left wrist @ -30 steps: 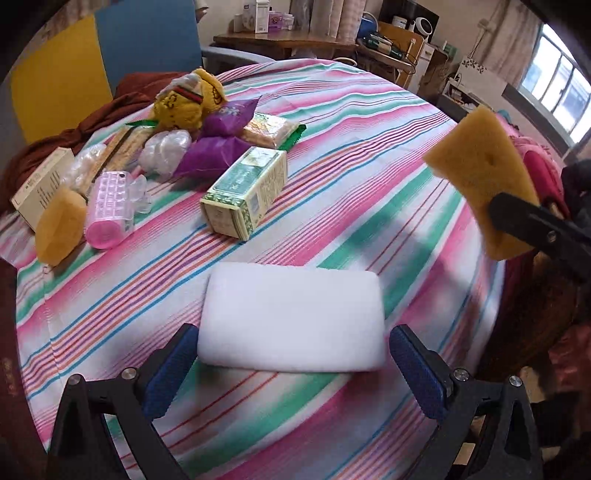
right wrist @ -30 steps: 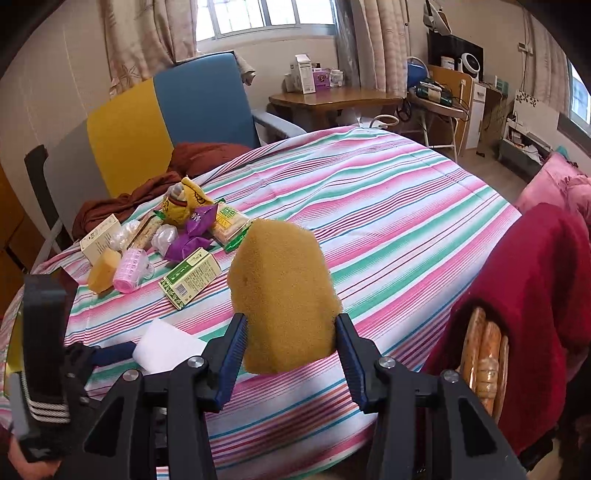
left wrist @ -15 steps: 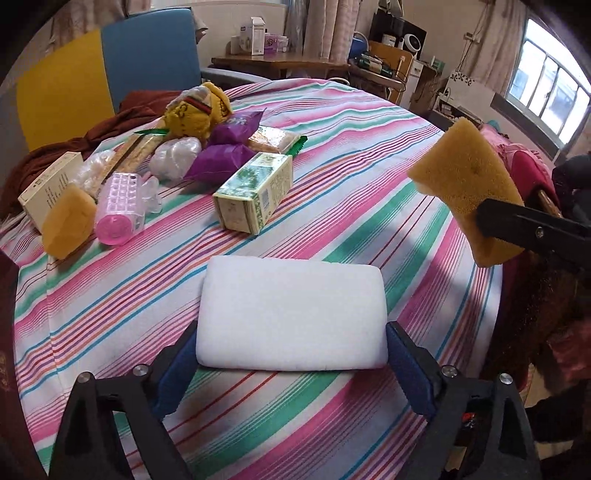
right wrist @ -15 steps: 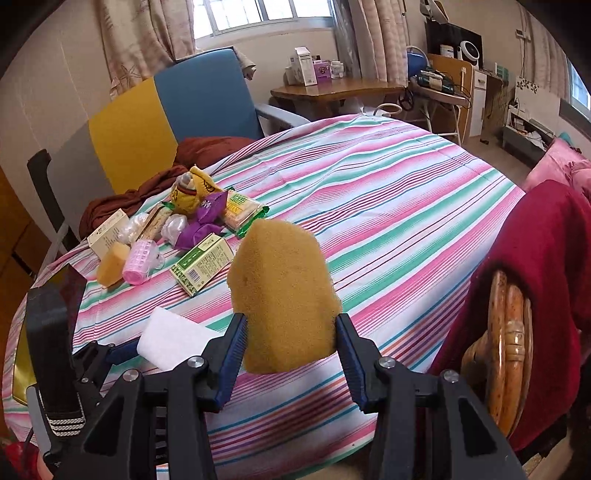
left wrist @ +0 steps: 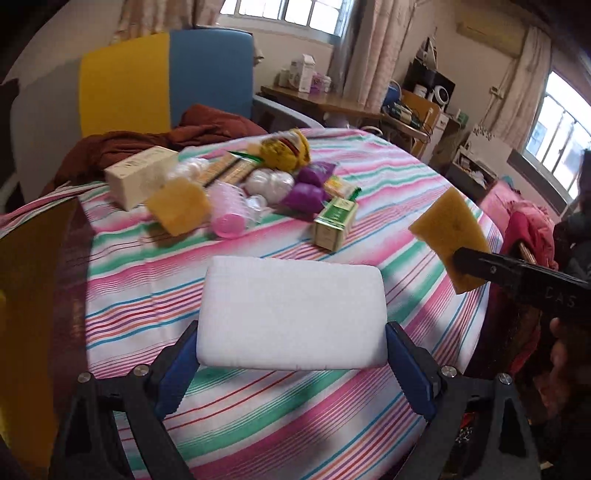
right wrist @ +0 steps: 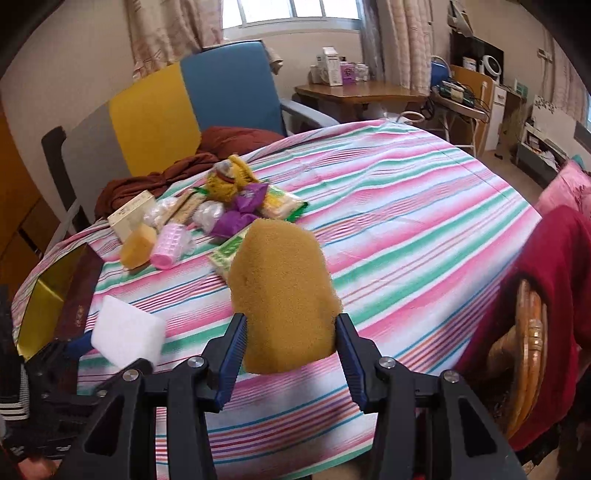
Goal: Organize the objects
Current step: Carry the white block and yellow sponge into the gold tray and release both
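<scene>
Aloft, left hand-held gripper [left wrist: 291, 363] clamps white sponge [left wrist: 291, 314]; right hand-held gripper [right wrist: 291, 347] (table-edge) yellow sponge [right wrist: 282, 295]

My left gripper [left wrist: 291, 369] has black angular arms, silver screws and blue ribbed pads. My right gripper [right wrist: 291, 350] matches it: black frame, silver screws, blue pads, faint lettering along its side.

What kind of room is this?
Most likely a lived-in home room: a round table under a striped tablecloth, curtained windows, and a cluttered wooden side desk.
</scene>
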Available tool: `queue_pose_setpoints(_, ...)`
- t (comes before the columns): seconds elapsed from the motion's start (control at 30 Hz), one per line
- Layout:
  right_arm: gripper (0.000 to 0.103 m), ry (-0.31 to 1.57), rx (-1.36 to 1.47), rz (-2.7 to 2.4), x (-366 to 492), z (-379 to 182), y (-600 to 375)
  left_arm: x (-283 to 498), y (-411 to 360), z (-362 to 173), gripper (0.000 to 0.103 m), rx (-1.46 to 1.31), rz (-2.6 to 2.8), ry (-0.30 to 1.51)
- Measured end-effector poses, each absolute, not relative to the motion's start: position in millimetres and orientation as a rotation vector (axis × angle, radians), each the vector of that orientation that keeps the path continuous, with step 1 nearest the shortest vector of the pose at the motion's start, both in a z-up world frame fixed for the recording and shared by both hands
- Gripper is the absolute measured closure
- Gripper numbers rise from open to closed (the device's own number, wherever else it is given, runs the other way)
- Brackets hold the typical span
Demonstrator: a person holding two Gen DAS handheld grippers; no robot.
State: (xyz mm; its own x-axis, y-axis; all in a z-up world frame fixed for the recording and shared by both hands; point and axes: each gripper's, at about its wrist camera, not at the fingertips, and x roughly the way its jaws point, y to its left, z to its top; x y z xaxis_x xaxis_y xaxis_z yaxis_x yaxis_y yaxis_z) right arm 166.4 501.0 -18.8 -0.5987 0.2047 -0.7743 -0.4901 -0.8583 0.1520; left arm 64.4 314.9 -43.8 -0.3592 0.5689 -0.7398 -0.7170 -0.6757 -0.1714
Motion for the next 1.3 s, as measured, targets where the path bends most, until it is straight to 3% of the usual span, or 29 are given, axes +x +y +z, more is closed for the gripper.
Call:
queue_pose_setpoints(0.4, 0.055, 0.439, -1.204, 2.646, 121.3, -3.5, 398.7, 33.5, 181.3, -23.3, 0.009, -1.050, 2.318, 0.021)
queue_pose_setpoints(0.83, 0.054, 0.343, -1.309, 2.925, 57.5, 10.2, 256.0, -10.8, 42.1, -44.6, 0.008, -1.210, 2.572, -0.120)
queue_pose_setpoints(1.1, 0.053, 0.404, -1.484, 2.932, 22.0, -22.2, 197.8, -20.2, 0.5, -52.9, 0.006, -1.268, 2.634, -0.161)
queue_pose_setpoints(1.3, 0.044, 0.608, -1.607, 2.892, 9.8, -50.3, 180.7, -20.5, -17.9, -50.8, 0.000, -1.304, 2.675, -0.237)
